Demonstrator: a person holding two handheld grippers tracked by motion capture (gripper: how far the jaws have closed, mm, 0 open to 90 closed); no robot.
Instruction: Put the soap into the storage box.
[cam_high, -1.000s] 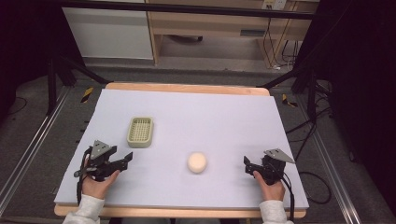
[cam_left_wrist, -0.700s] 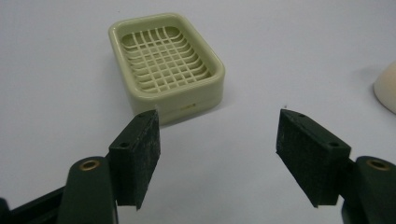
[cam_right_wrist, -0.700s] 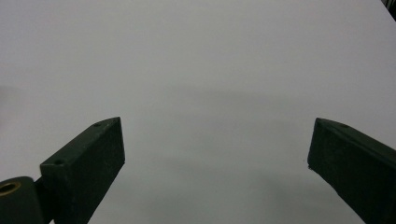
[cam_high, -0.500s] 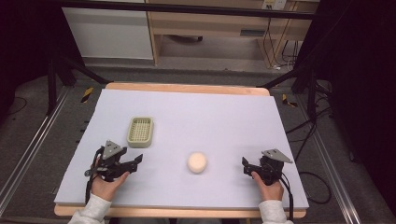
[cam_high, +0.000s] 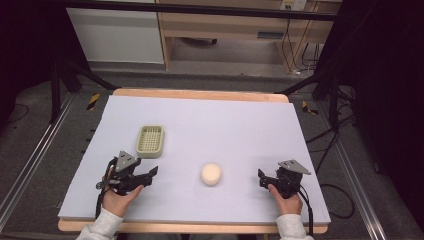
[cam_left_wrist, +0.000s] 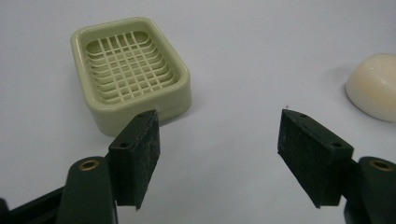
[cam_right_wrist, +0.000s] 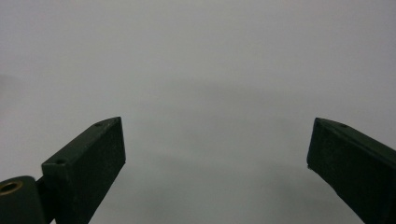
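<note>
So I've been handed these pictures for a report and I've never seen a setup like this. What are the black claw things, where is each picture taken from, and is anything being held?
There is no robot here: a person at a table holds a black two-jaw hand tool in each hand. The high view looks down from above the person's side, with the left gripper at the left and the right gripper at the right. The other two pictures come from small cameras riding on the grippers, looking out between their jaws. On the pale lilac table cover lie a pale green plastic soap dish with a grid floor and a cream rounded soap bar; the left gripper view shows both close up. Both grippers have their jaws spread apart with bare cover between them, so nothing is held.
</note>
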